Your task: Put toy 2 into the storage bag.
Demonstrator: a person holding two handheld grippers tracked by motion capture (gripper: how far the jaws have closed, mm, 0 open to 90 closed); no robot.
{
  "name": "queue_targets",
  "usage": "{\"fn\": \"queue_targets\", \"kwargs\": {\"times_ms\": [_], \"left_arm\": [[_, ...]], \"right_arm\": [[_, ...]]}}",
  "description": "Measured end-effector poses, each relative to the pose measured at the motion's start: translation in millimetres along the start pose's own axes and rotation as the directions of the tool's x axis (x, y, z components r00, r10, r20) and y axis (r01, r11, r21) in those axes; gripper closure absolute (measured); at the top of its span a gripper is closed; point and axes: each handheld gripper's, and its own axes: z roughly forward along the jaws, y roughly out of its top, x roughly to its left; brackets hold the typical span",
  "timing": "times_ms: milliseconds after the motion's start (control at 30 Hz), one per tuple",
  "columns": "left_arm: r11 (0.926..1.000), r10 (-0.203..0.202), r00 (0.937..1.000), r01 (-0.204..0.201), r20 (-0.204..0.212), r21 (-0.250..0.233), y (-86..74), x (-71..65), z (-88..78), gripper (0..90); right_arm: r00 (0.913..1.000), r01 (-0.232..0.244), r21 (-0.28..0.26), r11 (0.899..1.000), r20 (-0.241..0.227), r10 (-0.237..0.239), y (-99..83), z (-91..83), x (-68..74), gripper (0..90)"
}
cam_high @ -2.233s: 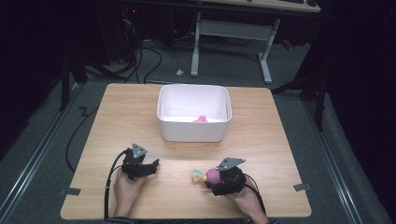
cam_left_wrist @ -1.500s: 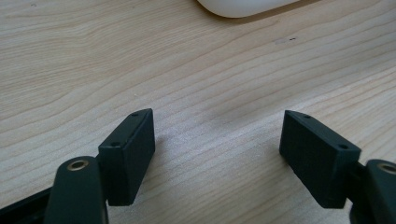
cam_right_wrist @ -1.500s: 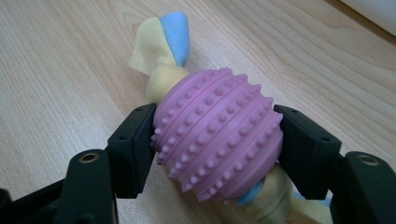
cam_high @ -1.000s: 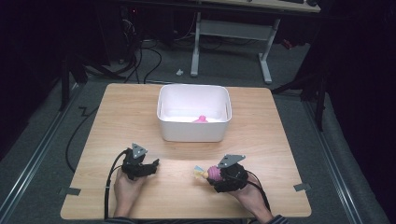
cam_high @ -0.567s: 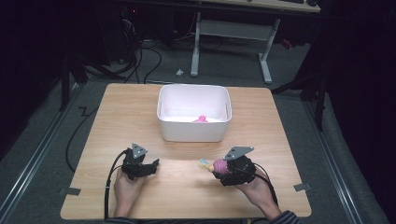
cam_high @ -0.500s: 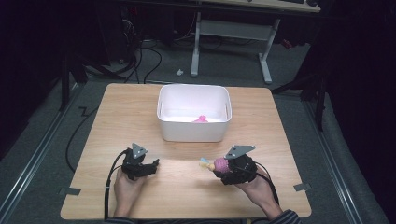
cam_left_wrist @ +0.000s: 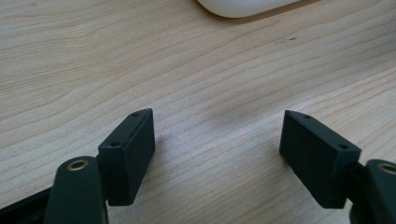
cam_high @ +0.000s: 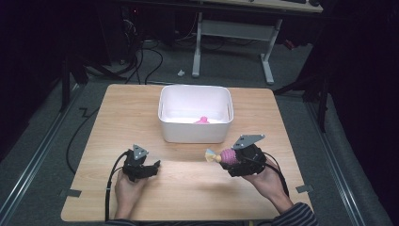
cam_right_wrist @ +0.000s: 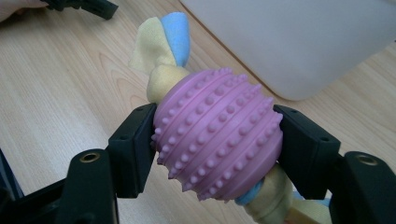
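My right fingers were clamped on both sides of the pink knobbed ball of a toy whose yellow and blue fabric tufts poked out at the upper left of the right gripper view and again at the bottom right. In the high view that right gripper sat right of centre in the lower half of the frame, with the toy pointing left from it, above the table and just below the lower right corner of the white bin. My left fingers stood spread apart with nothing but bare wood between them, close over the table. The left gripper lay at the lower left of the high view, well apart from the toy. Inside the bin, a small pink thing rested against the near wall; I could not tell what it was.
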Motion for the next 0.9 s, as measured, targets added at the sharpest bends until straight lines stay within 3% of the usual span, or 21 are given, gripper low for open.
{"fn": "queue_targets", "kwargs": {"times_ms": [400, 900], "left_arm": [[1.0, 0.0, 1.0, 0.0, 0.0, 0.001, 0.1, 0.1, -0.1, 27.0], [1.0, 0.0, 1.0, 0.0, 0.001, 0.001, 0.0, 0.0, -0.1, 26.9]], "right_arm": [[1.0, 0.002, -0.033, 0.999, 0.007, -0.002, 21.5, -23.0, -11.2, 34.2], [0.9992, -0.009, -0.068, 0.998, 0.039, 0.011, 57.6, -45.4, -39.1, 34.2]]}}
